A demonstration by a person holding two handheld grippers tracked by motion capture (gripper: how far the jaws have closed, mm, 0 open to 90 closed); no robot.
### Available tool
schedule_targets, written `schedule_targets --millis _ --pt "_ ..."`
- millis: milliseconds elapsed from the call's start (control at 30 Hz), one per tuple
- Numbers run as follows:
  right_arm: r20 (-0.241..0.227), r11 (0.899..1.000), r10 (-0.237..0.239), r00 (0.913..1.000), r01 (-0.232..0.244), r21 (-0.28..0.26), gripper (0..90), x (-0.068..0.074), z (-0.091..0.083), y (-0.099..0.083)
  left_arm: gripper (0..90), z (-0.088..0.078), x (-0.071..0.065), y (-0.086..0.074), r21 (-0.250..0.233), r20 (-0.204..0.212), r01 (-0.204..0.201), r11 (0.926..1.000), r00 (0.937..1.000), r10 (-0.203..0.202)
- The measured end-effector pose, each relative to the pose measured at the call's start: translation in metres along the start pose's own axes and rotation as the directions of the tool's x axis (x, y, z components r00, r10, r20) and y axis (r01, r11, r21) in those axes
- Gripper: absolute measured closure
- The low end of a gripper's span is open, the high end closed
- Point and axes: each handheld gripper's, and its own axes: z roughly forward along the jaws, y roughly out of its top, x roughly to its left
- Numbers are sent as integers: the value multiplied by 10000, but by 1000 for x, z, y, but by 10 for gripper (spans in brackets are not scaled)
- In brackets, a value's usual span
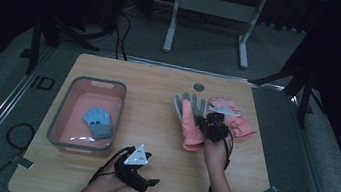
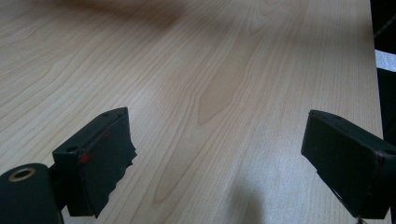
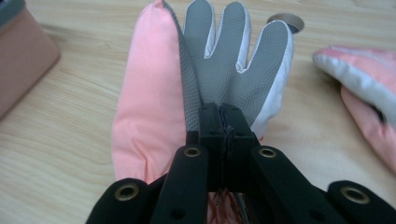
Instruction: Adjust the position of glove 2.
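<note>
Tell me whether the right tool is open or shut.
Shut: the right tool has its jaws pressed together, pinching the pink-and-grey glove on the table.

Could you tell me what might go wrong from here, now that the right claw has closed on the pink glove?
1. The right claw pinches only a thin bit of the pink glove near the palm, so it might slip out when lifted.
2. The second glove lies close beside it and could be dragged along.
3. The bin sits far across the table, and the limp glove may catch on its rim instead of dropping in beside the blue glove.
</note>
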Motion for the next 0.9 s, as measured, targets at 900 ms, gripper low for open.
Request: schedule_targets --millis 900 --pt "750 9778 2071 9755 -2088 161 869 15 8 -65 89 6 -3 1 153 43 -314 9994 9995 313"
